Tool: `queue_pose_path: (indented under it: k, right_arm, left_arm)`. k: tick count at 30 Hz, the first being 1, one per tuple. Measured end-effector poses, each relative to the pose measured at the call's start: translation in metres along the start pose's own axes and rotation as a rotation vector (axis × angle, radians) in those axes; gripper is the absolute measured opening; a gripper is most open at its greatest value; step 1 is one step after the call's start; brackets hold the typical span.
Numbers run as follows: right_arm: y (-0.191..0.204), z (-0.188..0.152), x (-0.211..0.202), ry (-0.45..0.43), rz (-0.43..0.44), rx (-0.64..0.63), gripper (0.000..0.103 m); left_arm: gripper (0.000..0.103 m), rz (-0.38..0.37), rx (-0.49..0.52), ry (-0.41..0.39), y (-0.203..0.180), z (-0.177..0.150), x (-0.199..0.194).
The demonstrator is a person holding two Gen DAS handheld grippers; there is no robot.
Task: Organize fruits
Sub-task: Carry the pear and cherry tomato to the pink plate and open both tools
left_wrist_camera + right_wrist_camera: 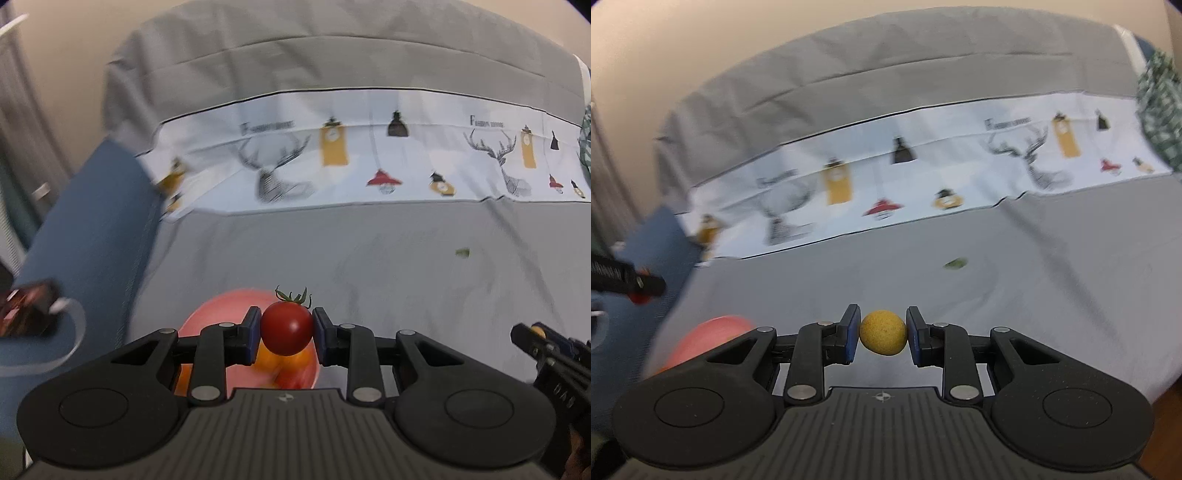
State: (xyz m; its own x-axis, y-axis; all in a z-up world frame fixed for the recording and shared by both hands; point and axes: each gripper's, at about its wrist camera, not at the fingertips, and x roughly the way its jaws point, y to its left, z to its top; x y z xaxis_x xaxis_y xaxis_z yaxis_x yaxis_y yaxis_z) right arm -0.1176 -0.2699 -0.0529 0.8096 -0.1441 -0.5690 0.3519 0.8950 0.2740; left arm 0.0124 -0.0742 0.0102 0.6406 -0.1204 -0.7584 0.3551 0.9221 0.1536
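Note:
My left gripper [287, 332] is shut on a red cherry tomato [287, 330] with a green stem and holds it above a pink bowl [221, 306]. Orange and red fruits [284, 363] lie in the bowl, partly hidden by the fingers. My right gripper [882, 332] is shut on a small round yellow fruit [882, 332] above the grey cloth. The pink bowl [713, 336] shows low on the left in the right wrist view. The right gripper's body [550, 354] shows at the right edge of the left wrist view.
A grey bedsheet [369, 258] covers the surface, with a white printed band [369, 155] behind it. A small green scrap [462, 252] lies on the cloth, also in the right wrist view [955, 263]. A blue cushion [92, 221] borders the left.

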Motion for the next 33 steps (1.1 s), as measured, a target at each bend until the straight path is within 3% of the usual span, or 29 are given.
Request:
queue_pose_path:
  k: [4,8,18,33]
  right_arm:
    - [0.032,-0.015,-0.041,0.019,0.09,-0.022,0.028]
    - [0.065,-0.032,-0.074,0.024,0.158,-0.087,0.028]
    - [0.115,-0.067,-0.125,0.021,0.225,-0.285,0.028]
    - [0.133,-0.075,-0.152,-0.02,0.223,-0.377,0.028]
  left_arm:
    - [0.033,0.052,-0.032,0.024,0.026,-0.038,-0.041]
    - [0.033,0.05,-0.106,0.051,0.053,-0.072,-0.069]
    - [0.033,0.064,-0.204,0.017,0.089,-0.142,-0.118]
    - [0.033,0.049,-0.227,-0.026,0.097,-0.158,-0.14]
